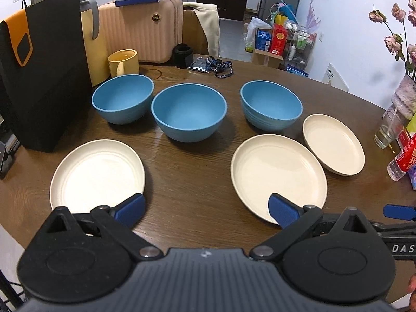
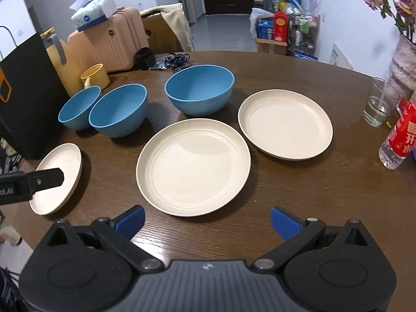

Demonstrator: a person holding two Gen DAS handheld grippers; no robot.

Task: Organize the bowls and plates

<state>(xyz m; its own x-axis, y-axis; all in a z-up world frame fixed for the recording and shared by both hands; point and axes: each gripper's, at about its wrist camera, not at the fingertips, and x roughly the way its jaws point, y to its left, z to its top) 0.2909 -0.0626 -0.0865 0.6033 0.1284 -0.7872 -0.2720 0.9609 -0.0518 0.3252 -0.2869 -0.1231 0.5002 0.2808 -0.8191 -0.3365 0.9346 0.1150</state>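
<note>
Nothing's been stacked yet: three round blue plastic bowls (image 1: 189, 111) are lined up behind three cream round plates (image 2: 193, 170) on the brown wooden table (image 2: 299, 197). Left gripper (image 1: 206, 209) and right gripper (image 2: 206, 221) are held spread, empty, probably lined up for the middle plate.
</note>
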